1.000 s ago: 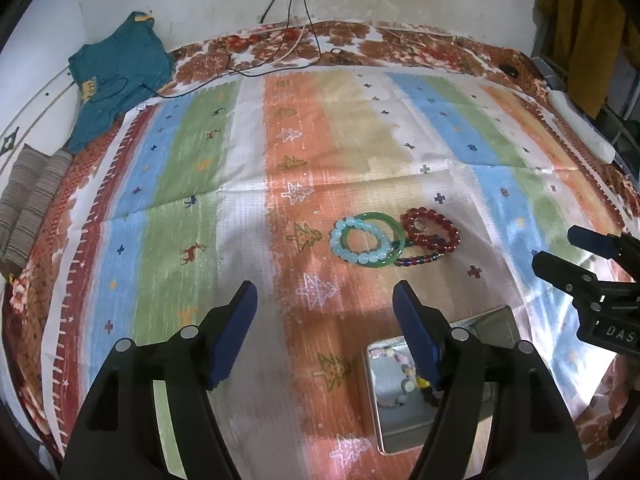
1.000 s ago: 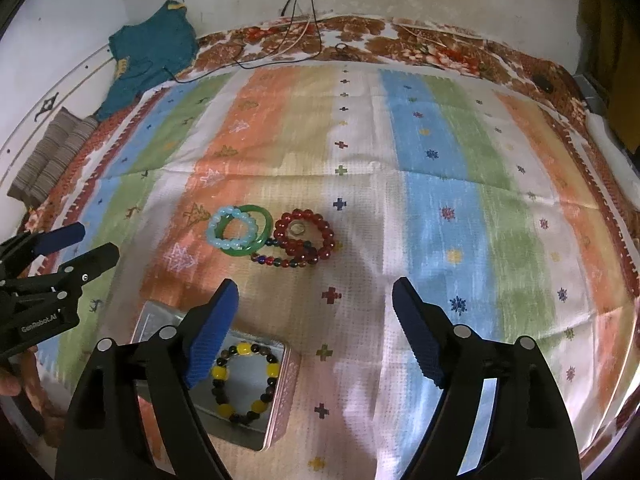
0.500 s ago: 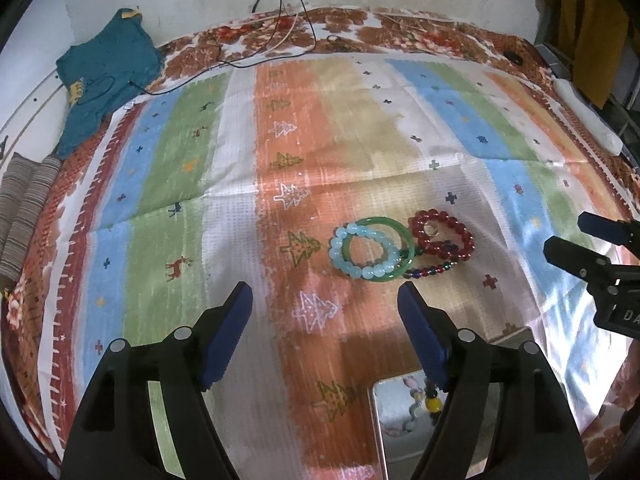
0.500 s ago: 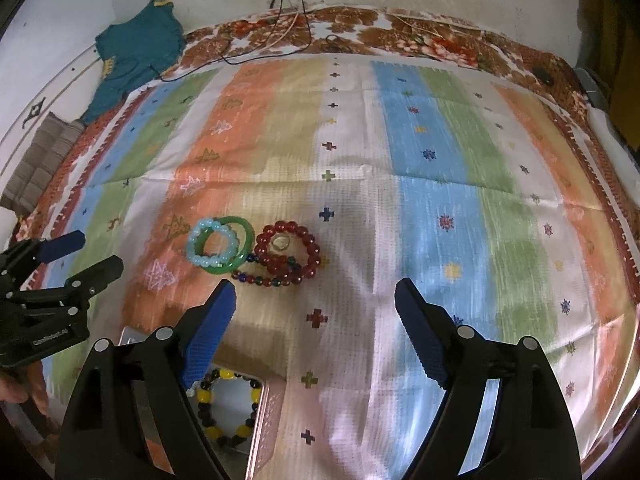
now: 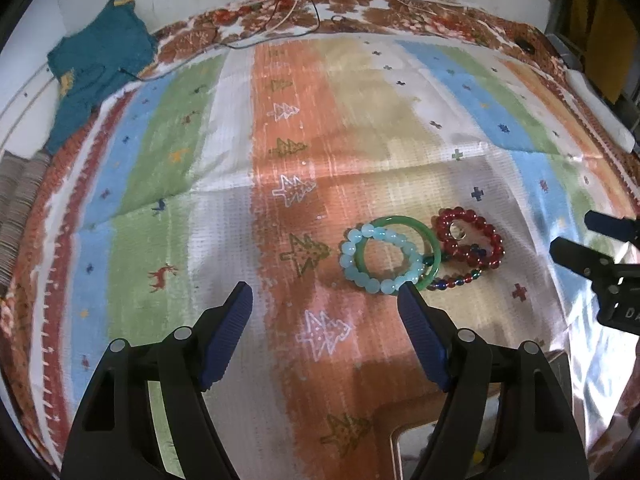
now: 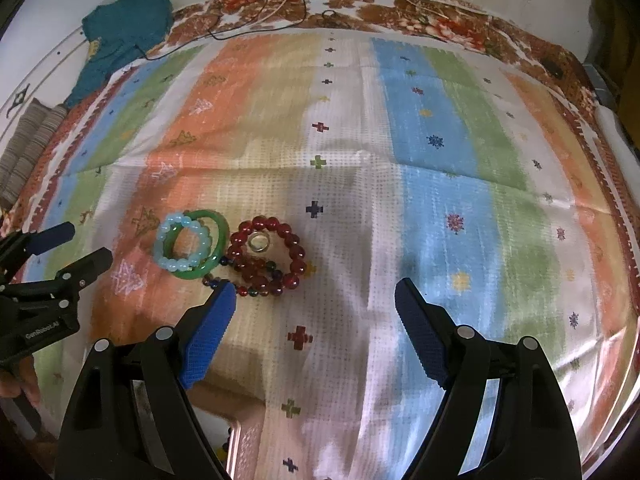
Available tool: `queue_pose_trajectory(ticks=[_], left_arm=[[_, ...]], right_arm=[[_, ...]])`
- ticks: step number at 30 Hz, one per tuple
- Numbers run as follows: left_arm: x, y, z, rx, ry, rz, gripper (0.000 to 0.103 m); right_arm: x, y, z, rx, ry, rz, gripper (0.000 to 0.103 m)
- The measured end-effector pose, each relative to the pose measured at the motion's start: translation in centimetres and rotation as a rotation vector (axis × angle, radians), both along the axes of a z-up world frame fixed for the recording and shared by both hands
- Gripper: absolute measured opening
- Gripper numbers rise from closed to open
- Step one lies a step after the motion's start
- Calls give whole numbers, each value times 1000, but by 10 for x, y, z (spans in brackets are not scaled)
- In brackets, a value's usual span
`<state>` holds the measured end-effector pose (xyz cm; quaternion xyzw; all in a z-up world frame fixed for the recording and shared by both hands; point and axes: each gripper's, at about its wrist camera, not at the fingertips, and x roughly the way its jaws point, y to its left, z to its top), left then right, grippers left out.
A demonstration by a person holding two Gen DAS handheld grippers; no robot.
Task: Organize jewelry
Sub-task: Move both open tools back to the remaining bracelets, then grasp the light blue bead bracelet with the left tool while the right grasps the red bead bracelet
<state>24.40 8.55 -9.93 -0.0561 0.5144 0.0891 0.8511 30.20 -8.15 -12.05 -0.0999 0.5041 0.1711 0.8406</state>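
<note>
Your left gripper [image 5: 325, 304] and right gripper [image 6: 314, 304] both stand wide open, jaws empty. The bracelets [image 6: 232, 250] lie clustered on the striped cloth [image 6: 420, 160], just ahead of both grippers, untouched. The tin [image 5: 416, 454] sits at the frame's lower edge.

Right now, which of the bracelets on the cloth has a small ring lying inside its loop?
The dark red beaded bracelet: the metal ring lies inside it.
</note>
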Motion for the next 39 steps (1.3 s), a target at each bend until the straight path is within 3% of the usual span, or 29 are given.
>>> queue_pose_trajectory(ticks=[15,39], left_arm=[[21,19,-27,-57,47,24,75],[54,25,-68,-20,104,27,78]], right_arm=[[23,10,-26,-59,48,13,82],[56,25,-62,-161,94,37,82]])
